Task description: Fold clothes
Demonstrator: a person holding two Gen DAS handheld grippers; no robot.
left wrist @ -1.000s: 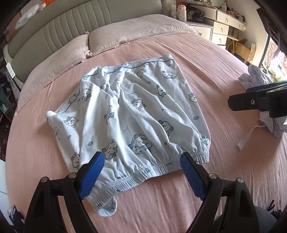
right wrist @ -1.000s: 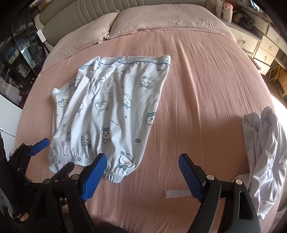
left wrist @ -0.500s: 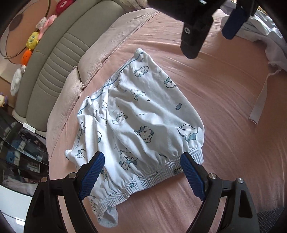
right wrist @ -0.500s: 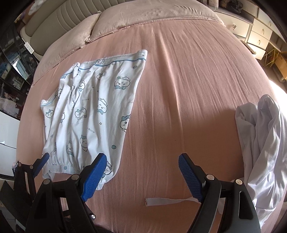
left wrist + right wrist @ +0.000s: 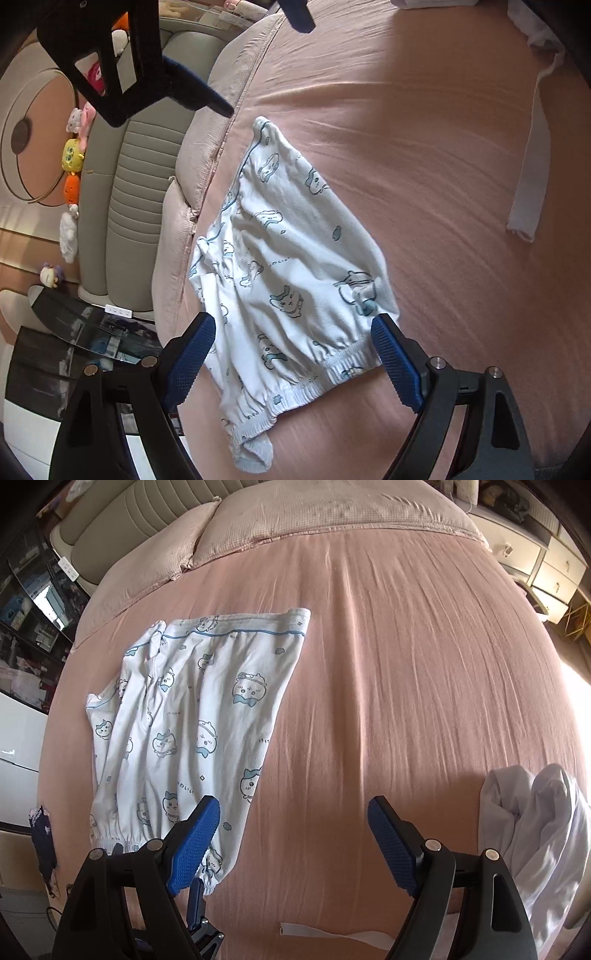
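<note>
white cartoon-print cotton shorts (image 5: 295, 280): soft matt cloth, gathered elastic hems | pink bed sheet (image 5: 406, 686): matt, finely creased | blue gripper pads (image 5: 395, 363): ribbed rubbery | grey headboard (image 5: 129, 192): smooth padded leather-like

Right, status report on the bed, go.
Left claw open over the printed pants' elastic cuff, not gripping. Right claw open, empty, above bare sheet. White garment heaped to the right, clear of the pants.

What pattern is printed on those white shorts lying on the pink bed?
Blue cartoon animal faces on the white elastic-cuffed shorts, with a blue line near the waistband; clearest in the right wrist view.
</note>
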